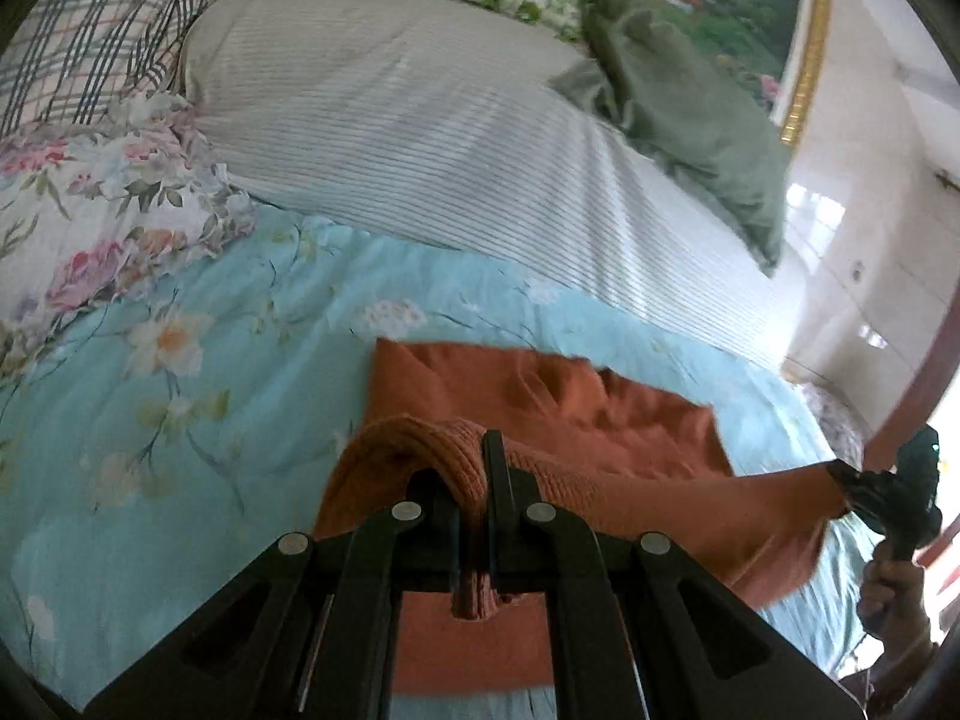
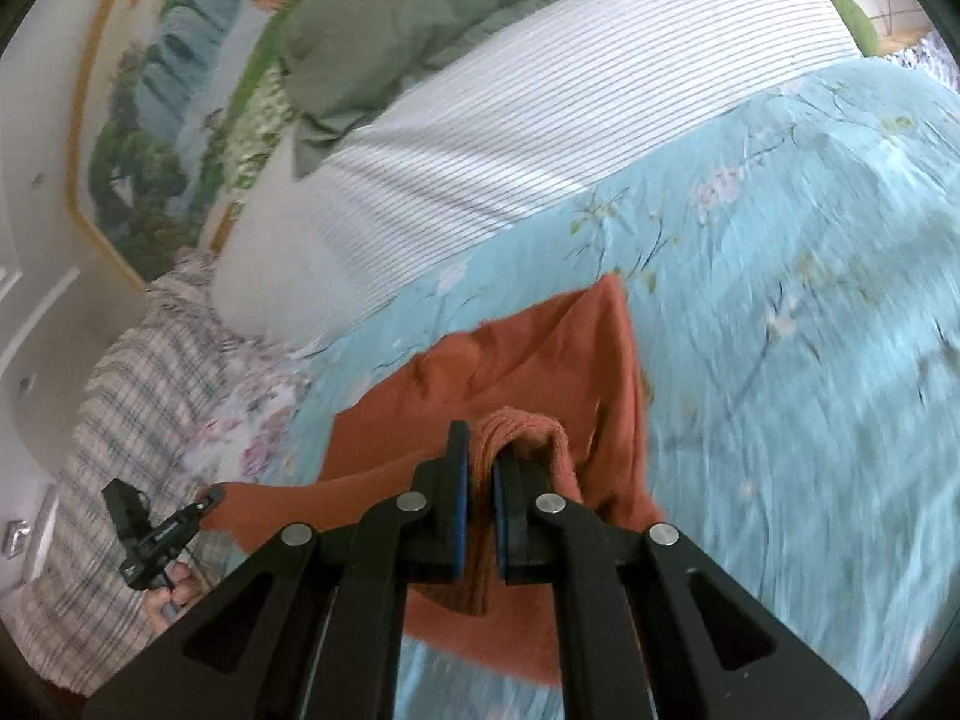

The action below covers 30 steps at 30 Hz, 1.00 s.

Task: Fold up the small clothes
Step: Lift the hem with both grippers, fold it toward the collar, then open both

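Note:
An orange garment (image 1: 552,408) hangs lifted over the blue floral bedspread (image 1: 180,420), stretched between both grippers by its ribbed edge. My left gripper (image 1: 477,450) is shut on a bunched fold of that ribbed edge. In the same view the right gripper (image 1: 864,486), held by a hand (image 1: 894,588), pinches the garment's other end. In the right wrist view my right gripper (image 2: 480,450) is shut on the ribbed edge of the orange garment (image 2: 540,354). The left gripper (image 2: 201,504) grips the far corner at lower left. The garment's lower part droops onto the bedspread (image 2: 780,300).
Behind the bedspread lies a white striped blanket (image 1: 450,138) with a crumpled green cloth (image 1: 690,102) on it. A plaid cloth (image 1: 102,24) and a floral pillow (image 1: 108,204) sit at the left. A framed landscape mural (image 2: 162,120) covers the wall.

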Available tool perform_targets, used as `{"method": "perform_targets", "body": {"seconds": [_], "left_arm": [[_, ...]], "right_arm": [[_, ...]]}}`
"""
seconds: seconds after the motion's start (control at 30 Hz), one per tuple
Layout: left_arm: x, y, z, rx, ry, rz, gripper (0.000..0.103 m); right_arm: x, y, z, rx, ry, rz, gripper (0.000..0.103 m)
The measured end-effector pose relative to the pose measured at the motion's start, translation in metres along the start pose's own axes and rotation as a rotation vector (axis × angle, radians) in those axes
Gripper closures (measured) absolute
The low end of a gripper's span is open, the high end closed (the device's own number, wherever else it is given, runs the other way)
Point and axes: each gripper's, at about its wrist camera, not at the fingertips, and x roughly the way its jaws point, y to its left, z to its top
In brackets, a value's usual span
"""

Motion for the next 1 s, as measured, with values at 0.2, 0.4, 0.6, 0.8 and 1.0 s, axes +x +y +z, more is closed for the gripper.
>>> {"method": "perform_targets", "body": {"seconds": [0.2,0.4,0.6,0.8,1.0], "left_arm": [[0.073,0.009,0.018,-0.009,0.066,0.066,0.099],[0.142,0.025,0.016,-0.035,0.156,0.13,0.099],[0.183,0.042,0.002,-0.041,0.245,0.167,0.094],[0.143,0.028,-0.008,0.015,0.225,0.168,0.061],[0.118,-0.016,-0.05,0.115,0.304,0.039,0.061]], "right_arm": [[0.062,-0.02,0.02,0.024,0.054,-0.099,0.095],[0.11,-0.039,0.017,0.018,0.136,-0.204,0.095],[0.118,-0.061,0.013,0.094,0.175,-0.202,0.094],[0.076,-0.042,0.009,0.038,0.088,-0.253,0.073],[0.043,-0.028,0.0,0.009,-0.019,-0.292,0.029]]}}
